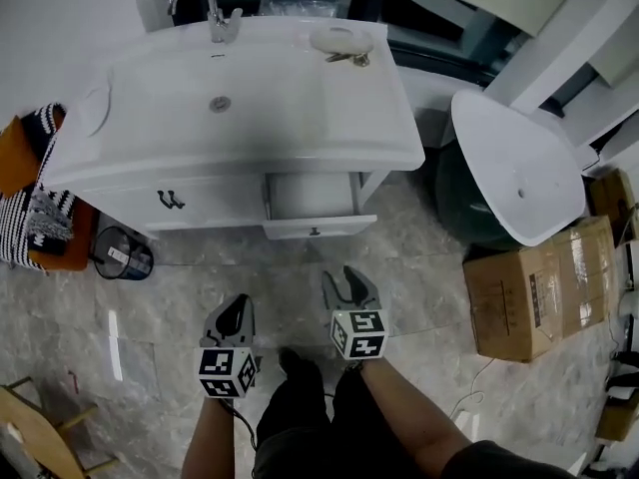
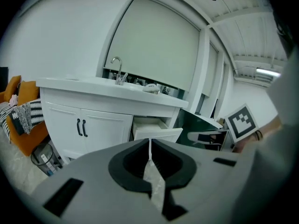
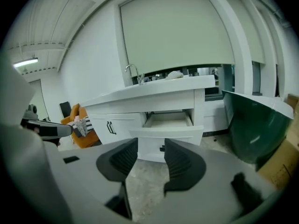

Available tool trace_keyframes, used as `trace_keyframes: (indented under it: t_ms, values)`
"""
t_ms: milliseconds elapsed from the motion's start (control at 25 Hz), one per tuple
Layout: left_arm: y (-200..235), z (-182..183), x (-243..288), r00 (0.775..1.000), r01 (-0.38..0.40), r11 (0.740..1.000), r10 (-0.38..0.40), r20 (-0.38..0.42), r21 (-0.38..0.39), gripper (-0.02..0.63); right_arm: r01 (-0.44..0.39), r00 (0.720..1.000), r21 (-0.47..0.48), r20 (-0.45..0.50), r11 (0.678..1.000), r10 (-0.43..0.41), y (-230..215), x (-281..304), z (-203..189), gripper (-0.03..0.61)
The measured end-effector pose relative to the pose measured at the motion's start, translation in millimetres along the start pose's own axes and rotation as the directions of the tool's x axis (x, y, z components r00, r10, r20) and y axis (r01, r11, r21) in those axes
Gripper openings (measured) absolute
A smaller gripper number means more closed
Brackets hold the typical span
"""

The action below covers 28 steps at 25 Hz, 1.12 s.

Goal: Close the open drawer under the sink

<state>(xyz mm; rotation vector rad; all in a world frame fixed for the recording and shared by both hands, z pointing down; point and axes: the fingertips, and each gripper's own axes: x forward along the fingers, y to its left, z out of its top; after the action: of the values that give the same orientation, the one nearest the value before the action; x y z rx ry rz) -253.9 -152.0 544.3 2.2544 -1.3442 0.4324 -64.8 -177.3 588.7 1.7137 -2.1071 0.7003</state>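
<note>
Open white drawer (image 1: 314,208) under rt half of the white sink counter (image 1: 379,128), pulled out toward the camera. Its front panel w/ small dark knob (image 1: 315,232) stands well clear of the cabinet face. Left of it, two white cabinet doors (image 1: 200,208), shut, w/ paired black handles (image 1: 170,201) at the seam. Chrome tap (image 1: 207,6) at back of the basin. Bunch of keys (image 1: 348,59) touching a pale oval dish (image 1: 339,38) near counter's back rt corner.

Left gripper (image 1: 234,307) low in head view, over grey marbled floor tiles (image 1: 439,267), well short of the drawer. Jaws pressed together, only a hairline slit betw. the pads, nothing in them. Right gripper (image 1: 349,277) just beside it, a bit nearer the drawer but apart from it. Jaws spread wide, nothing held. In right gripper view, drawer front (image 3: 168,135) & knob show through the gap, farther off. In left gripper view, drawer (image 2: 156,133) sits just above the closed jaw tips, also farther off.

Rt of cabinet: loose white basin w/ dark green underside (image 1: 519,163), tilted, and a brown cardboard box (image 1: 539,287) near it. Left: orange chair (image 1: 20,153) w/ black-&-white striped cloth (image 1: 35,208), and a small dark bin (image 1: 125,255) on the floor by the cabinet.
</note>
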Motion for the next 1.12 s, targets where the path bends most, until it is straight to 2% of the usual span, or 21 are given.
trace_keyframes:
  t_ms: [240,680,960,1120]
  values:
    - [18,-26,20,1.000,0.003,1.000,-0.003,-0.020,-0.028,0.025,0.078,0.997,0.006,-0.021,0.997,-0.078,-15,28,-28,0.176]
    - [33,-59,71,1.000,-0.021,0.996,0.019,-0.022,-0.084,0.025,0.087,0.995,-0.010,-0.043,0.996,-0.087,-27,105,-58,0.179]
    - [50,-70,104,0.998,-0.045,0.997,0.042,-0.047,-0.061,0.025,0.139,0.985,0.030,-0.105,0.990,-0.135,-43,170,-76,0.178]
    - [58,-76,116,0.996,-0.054,0.997,0.051,-0.071,-0.046,0.025,0.149,0.981,-0.007,-0.123,0.989,-0.149,-48,194,-78,0.177]
